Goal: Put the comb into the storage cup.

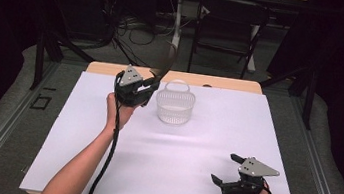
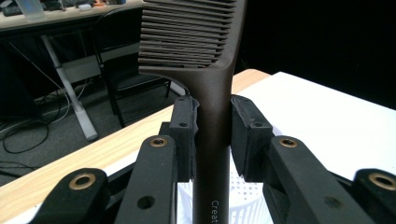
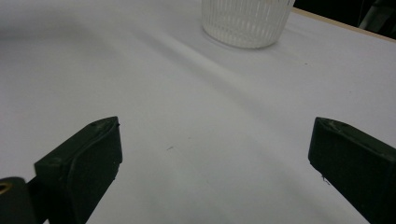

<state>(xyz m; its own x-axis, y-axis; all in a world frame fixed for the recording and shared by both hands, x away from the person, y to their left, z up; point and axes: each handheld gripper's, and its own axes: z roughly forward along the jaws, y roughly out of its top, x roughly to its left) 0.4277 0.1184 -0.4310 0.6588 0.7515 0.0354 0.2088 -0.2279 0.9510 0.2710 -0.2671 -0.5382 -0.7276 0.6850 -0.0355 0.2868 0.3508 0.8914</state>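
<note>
Resting low near the front edge of the white counter (image 1: 166, 162), the right tongs (image 1: 226, 171) stand spread wide with bare sheet between their black pads. Farther back, the left tongs (image 1: 149, 85) pinch the smooth handle of a dark brown comb (image 2: 211, 140) — both pads press its sides. Its long axis rises from the tongs, toothed end uppermost, leaning up and away over the far edge; the fine teeth are straight and closely ranked. Just beside it stands a clear, ribbed plastic basket (image 1: 174, 108) with a looped handle — round, upright.
</note>
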